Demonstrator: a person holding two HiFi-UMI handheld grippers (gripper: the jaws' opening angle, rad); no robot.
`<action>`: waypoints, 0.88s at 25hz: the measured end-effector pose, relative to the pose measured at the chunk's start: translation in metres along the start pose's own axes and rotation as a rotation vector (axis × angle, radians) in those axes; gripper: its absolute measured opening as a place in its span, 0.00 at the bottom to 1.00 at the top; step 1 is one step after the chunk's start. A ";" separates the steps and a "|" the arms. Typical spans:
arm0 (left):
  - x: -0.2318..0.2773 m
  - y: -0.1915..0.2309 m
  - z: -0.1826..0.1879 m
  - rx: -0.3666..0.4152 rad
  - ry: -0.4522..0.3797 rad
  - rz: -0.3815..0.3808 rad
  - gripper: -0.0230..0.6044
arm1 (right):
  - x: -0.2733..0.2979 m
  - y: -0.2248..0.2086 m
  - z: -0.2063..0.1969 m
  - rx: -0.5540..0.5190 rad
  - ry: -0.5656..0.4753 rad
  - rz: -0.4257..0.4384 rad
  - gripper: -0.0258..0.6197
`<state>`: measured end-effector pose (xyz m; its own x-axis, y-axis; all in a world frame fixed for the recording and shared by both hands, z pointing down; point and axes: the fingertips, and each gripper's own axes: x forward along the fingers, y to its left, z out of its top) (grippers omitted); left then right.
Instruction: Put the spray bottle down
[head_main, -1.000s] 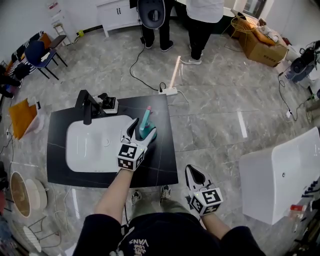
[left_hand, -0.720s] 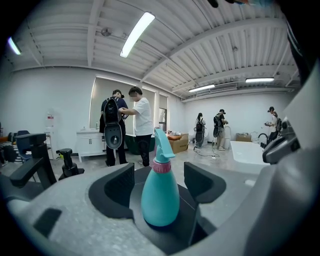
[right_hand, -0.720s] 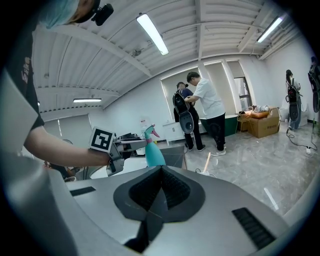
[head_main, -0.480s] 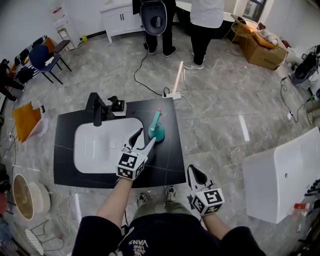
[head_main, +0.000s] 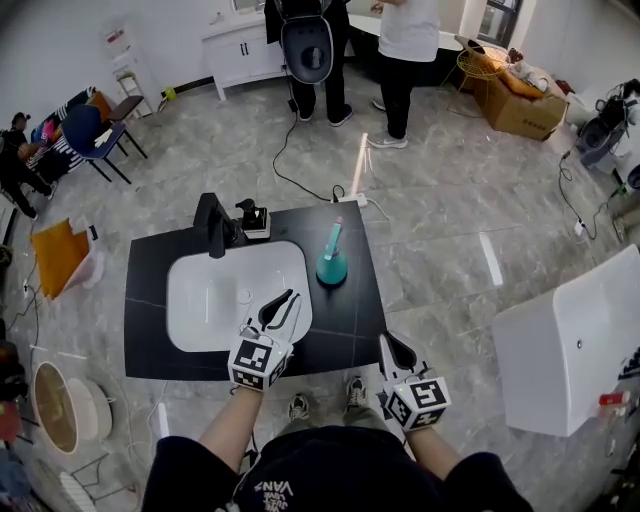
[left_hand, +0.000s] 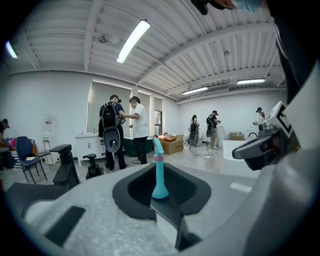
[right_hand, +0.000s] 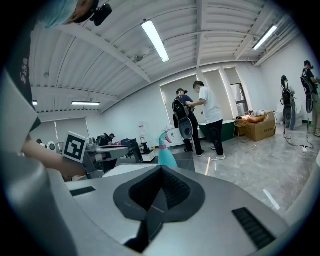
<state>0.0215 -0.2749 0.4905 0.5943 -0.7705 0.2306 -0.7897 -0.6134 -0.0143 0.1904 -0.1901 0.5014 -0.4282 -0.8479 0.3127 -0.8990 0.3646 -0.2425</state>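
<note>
My left gripper (head_main: 286, 299) is closing on nothing, apart from the bottle (head_main: 331, 262) standing upright on the desk (head_main: 150, 300); right gripper (head_main: 391, 346) jaws together, empty

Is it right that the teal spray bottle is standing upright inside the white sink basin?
No. The spray bottle stands upright, but on the black countertop just to the right of the white sink basin, not inside it. The head view shows this.

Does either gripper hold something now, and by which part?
Nothing is held. The left gripper is closing its jaws on nothing, the right gripper is empty, and the spray bottle stands free on the counter.
</note>
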 end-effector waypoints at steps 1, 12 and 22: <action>-0.007 0.000 0.002 0.001 -0.008 -0.002 0.10 | 0.000 0.005 0.000 0.000 -0.004 -0.001 0.04; -0.085 0.004 0.013 0.008 -0.050 -0.071 0.05 | -0.001 0.064 -0.006 -0.005 -0.046 -0.019 0.04; -0.146 0.018 0.004 0.001 -0.057 -0.094 0.05 | -0.002 0.107 -0.016 -0.010 -0.070 -0.051 0.04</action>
<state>-0.0792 -0.1745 0.4532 0.6738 -0.7179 0.1749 -0.7297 -0.6838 0.0043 0.0935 -0.1429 0.4890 -0.3750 -0.8899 0.2596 -0.9204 0.3239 -0.2191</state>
